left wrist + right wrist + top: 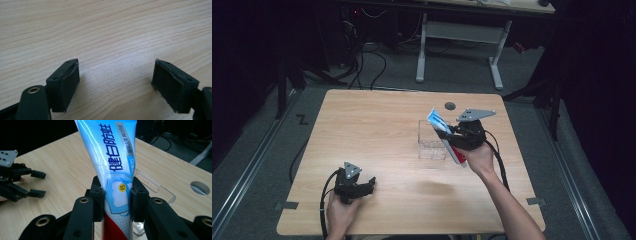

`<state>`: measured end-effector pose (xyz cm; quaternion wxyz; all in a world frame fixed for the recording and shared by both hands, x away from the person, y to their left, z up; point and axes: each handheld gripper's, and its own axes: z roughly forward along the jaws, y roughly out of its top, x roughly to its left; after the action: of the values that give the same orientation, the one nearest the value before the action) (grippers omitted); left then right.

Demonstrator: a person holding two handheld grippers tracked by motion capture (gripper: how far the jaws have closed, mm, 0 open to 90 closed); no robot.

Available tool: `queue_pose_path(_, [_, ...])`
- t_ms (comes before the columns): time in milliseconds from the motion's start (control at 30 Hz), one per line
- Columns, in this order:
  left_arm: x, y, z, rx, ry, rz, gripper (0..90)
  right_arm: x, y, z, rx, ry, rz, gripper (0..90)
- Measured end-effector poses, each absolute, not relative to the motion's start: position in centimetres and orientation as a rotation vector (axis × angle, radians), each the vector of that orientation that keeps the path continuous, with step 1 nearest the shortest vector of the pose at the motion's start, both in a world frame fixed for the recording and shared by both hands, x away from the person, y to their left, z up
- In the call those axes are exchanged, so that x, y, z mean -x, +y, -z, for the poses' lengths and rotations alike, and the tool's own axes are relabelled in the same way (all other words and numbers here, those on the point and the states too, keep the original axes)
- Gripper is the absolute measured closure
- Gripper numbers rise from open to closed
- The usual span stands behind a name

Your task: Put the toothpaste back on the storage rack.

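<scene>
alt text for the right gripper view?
The right gripper grips a blue and white toothpaste tube between its black jaws, above a wooden table. A clear box sits behind the tube, and the left gripper rests open at far left.

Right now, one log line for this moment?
right gripper: shut on toothpaste tube | above clear box | left gripper: open, empty, over table

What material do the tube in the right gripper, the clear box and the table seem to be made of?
Toothpaste tube: probably soft plastic laminate, glossy, with light streaks on its print. Clear box: likely hard transparent plastic or acrylic; the table shows through its walls. Table: pale wood or wood-look laminate, matte, with visible grain lines.
</scene>
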<state>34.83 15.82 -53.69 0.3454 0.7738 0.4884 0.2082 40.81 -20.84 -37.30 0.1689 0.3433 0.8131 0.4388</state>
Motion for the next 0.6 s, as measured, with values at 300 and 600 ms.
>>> queue_pose_path(300, [-34.9,15.8,53.7,-2.011,1.268,-0.538,22.0,-41.9,-19.3,37.0,-0.958,2.32,-1.261,69.5])
queue_pose_path(600, [-34.9,15.8,53.7,-2.013,1.268,-0.538,22.2,-43.8,-18.2,37.1,-0.98,2.274,-1.264,69.5])
